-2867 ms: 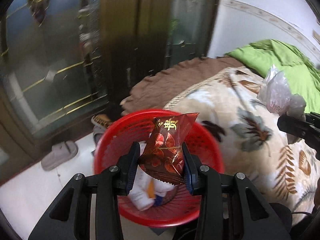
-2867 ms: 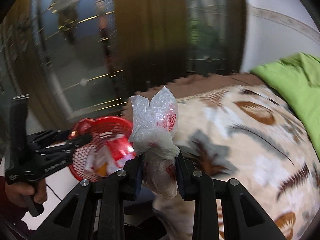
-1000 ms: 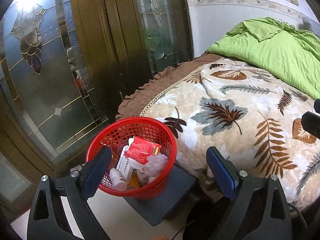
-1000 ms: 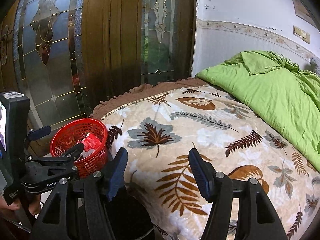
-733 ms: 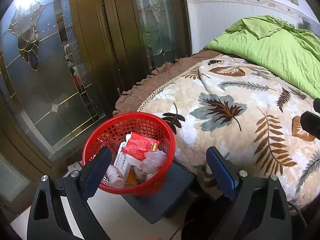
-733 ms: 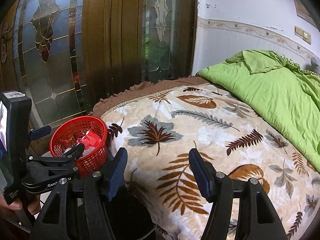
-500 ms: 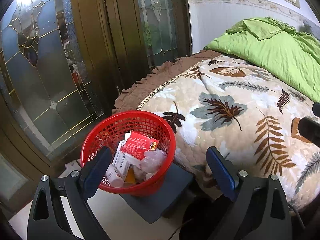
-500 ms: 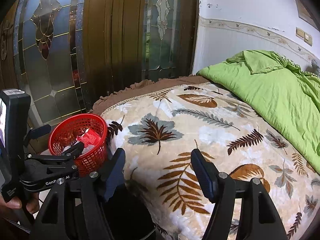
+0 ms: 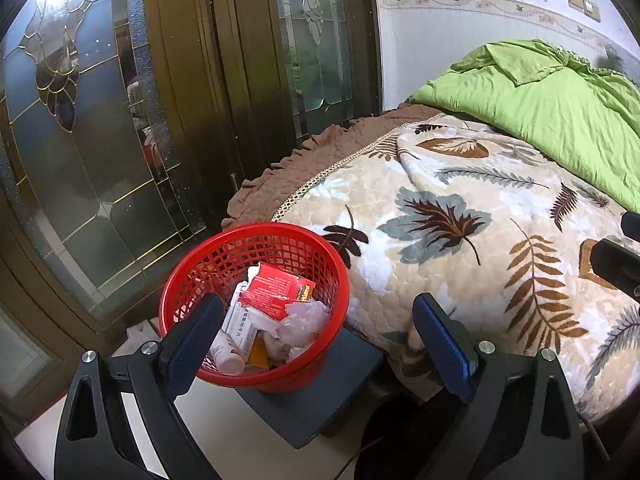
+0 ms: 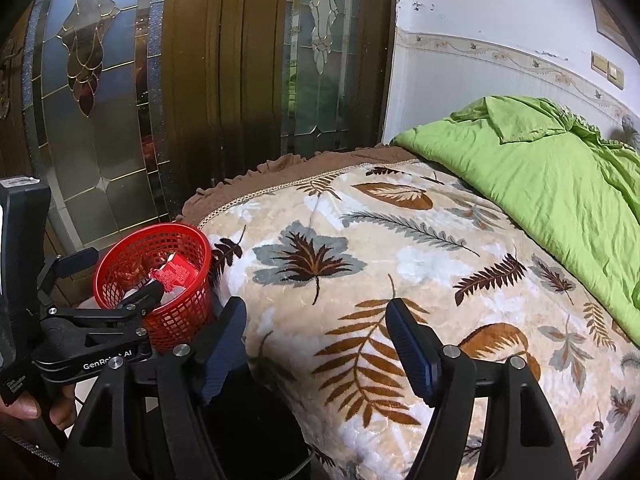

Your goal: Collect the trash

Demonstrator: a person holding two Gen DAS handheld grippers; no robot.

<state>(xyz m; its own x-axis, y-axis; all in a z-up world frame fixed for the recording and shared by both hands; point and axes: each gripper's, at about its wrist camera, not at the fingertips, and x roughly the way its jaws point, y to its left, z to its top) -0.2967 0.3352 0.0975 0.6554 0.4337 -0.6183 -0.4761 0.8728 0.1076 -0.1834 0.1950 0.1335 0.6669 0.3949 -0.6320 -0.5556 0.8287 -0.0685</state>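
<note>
Several pieces of trash lie piled in the red mesh basket [image 9: 256, 304], which stands on a dark flat stand [image 9: 320, 384] on the floor, just beside the corner of the bed [image 9: 480, 240]. No loose trash is visible on the leaf-patterned blanket [image 10: 360, 280] or the green duvet [image 10: 540, 168].

Contents, handling estimate:
- Red carton [image 9: 278, 290]: light, thin card, crushable. Grip across the flat faces.
- Crumpled clear plastic bag [image 9: 302, 320]: very light, soft, slippery. Pinch a bunched fold.
- White printed box [image 9: 240, 324]: light, fairly stiff. Grip across the narrow sides.
- Small white bottle [image 9: 228, 360]: rigid, round, likely to roll. Grip across the body.
- Basket: light, springy plastic. Take it by the rim if it must be moved.

Left hand-held gripper [image 9: 320, 344]: jaws spread wide, nothing between them, hovering above and short of the basket. Right hand-held gripper [image 10: 316, 344]: jaws opening, nothing between them, pointed at the blanket.

Writing: the left tool's body, seen from the right wrist view, reads "GenRo… AI", partly obscured. The red carton bears fine white print and an orange patch; neither is legible. The white box's print is also too small to read.
</note>
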